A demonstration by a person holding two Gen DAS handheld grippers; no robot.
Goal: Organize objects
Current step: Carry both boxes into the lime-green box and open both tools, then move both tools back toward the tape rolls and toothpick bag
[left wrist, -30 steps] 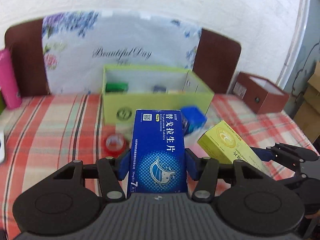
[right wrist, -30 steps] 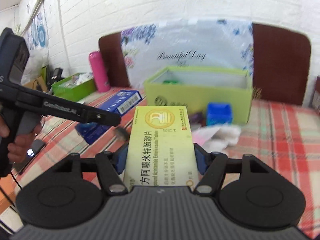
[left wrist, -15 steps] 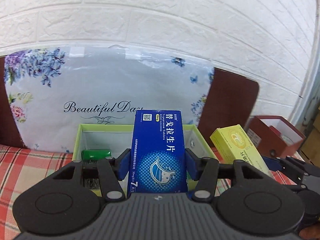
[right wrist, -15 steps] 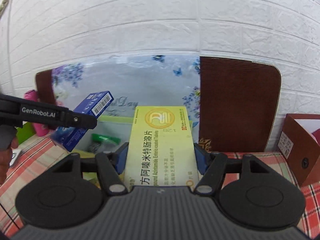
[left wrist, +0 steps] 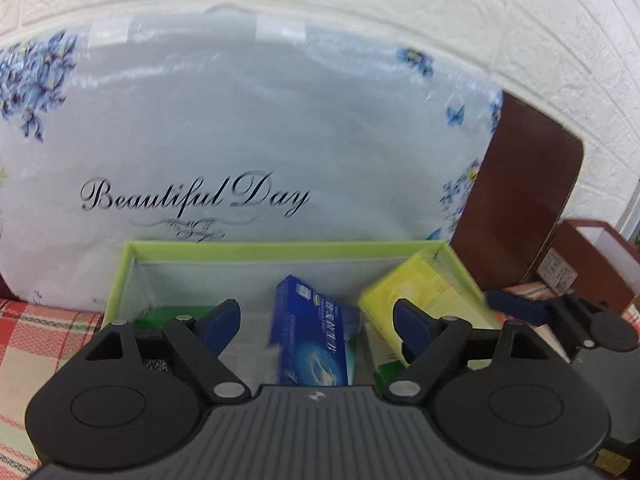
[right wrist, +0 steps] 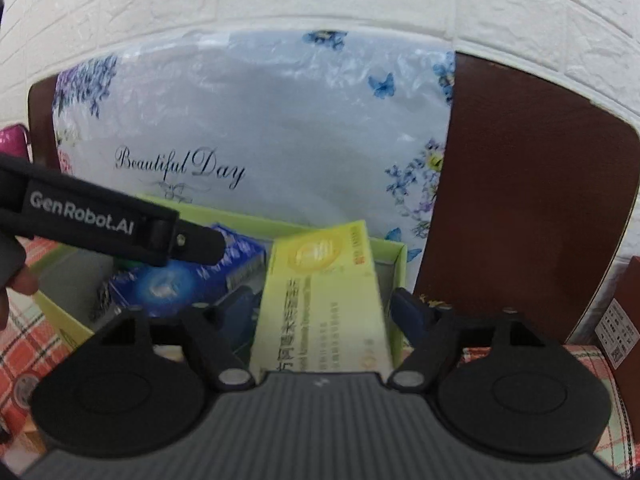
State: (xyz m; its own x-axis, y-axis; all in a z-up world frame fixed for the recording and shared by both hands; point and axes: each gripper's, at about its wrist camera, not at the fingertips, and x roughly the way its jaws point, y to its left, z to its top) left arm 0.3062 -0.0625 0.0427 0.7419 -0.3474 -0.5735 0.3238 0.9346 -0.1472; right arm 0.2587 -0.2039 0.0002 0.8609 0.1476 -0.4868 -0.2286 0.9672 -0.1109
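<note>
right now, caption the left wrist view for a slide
Open left gripper releases blue medicine carton into lime-green cardboard box.

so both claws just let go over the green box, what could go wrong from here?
1. The blue carton is tilted and blurred between the open left claw, whose jaws have just been opening; it may settle askew in the green box.
2. The yellow carton leans near the box's right wall between the open right claw, also just opened; it could end up propped on the rim.
3. The claws are close; they may clip on retreat.
</note>
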